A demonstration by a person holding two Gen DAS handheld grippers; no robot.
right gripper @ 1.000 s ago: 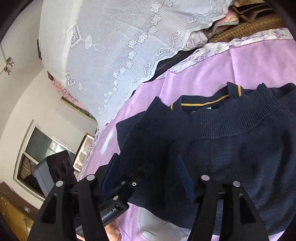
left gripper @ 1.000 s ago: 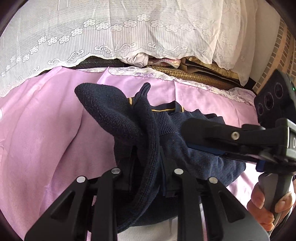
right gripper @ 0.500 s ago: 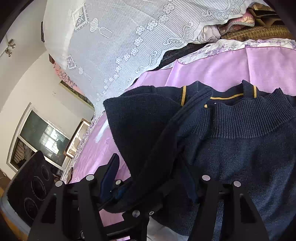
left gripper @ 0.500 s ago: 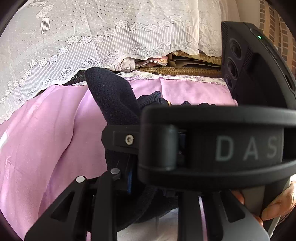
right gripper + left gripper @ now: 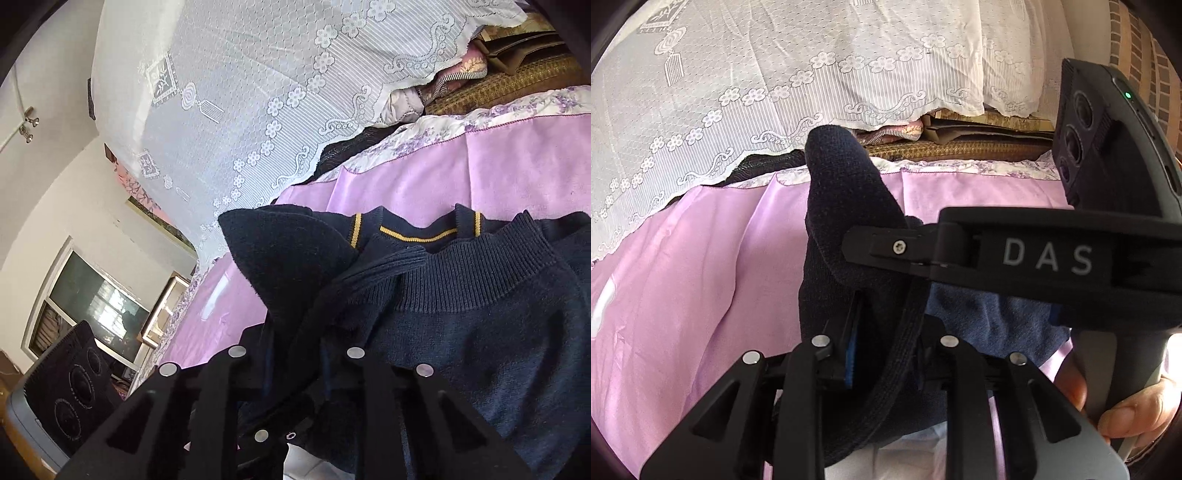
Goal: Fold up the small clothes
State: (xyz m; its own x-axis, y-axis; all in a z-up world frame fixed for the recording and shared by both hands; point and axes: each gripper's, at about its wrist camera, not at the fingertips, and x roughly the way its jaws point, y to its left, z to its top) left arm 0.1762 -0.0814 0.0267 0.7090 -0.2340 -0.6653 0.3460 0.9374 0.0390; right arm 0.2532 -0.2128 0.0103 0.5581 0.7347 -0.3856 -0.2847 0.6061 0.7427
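Your left gripper (image 5: 886, 354) pinches the navy sweater (image 5: 480, 332); your right gripper (image 5: 295, 365) has just been closing onto it alongside.

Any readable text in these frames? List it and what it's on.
"DAS" in pale grey capitals on the side of the black right tongs, seen from the left wrist view.
Nothing else legible: none on the navy knitted sweater, the pink bedsheet or the white lace cover.

navy knit sweater (image 5: 480, 332) | yellow-striped collar | bunched, part-lifted | on purple sheet (image 5: 424, 184)
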